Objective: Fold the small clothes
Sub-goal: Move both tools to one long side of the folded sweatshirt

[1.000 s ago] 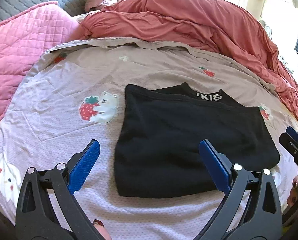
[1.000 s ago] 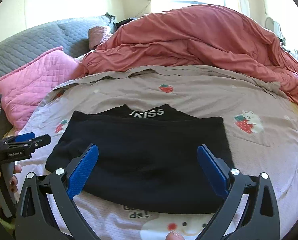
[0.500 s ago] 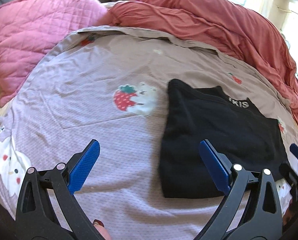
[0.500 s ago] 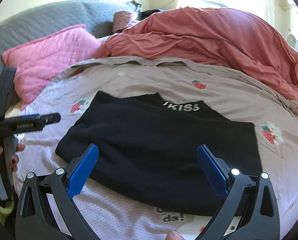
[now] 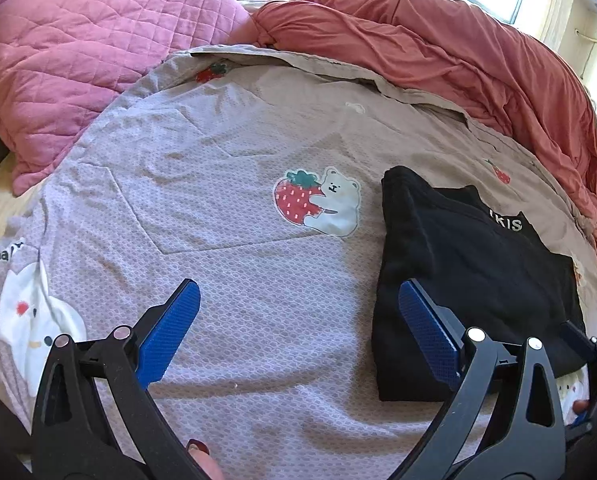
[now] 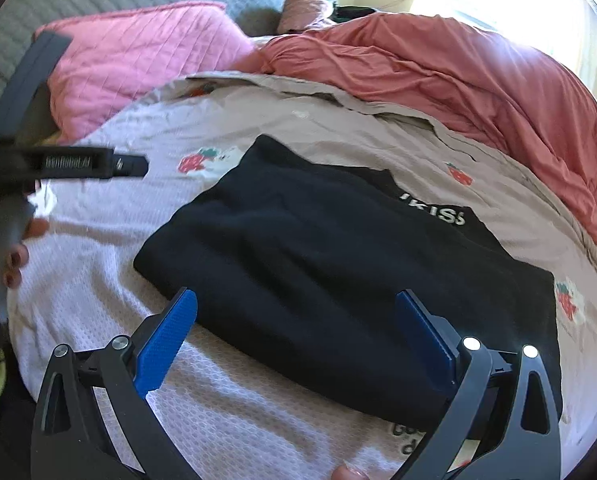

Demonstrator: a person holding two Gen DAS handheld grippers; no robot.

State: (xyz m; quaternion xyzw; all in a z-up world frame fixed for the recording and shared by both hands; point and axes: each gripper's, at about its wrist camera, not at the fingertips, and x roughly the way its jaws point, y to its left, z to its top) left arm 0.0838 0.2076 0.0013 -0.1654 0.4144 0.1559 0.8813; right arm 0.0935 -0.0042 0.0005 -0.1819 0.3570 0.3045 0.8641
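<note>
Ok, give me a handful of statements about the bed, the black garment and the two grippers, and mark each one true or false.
1. The black garment lies folded flat on the printed sheet. True.
2. The right gripper is shut on the garment. False: its jaws stand wide open and grip nothing.
3. White lettering shows near the garment's far edge. True.
4. The left gripper is centred over the garment. False: it is open over mostly bare sheet, with the garment at its right finger.
5. A pink quilted pillow sits at the far left of the bed. True.
6. The salmon duvet covers the garment. False: it is bunched up beyond the garment, apart from it.
</note>
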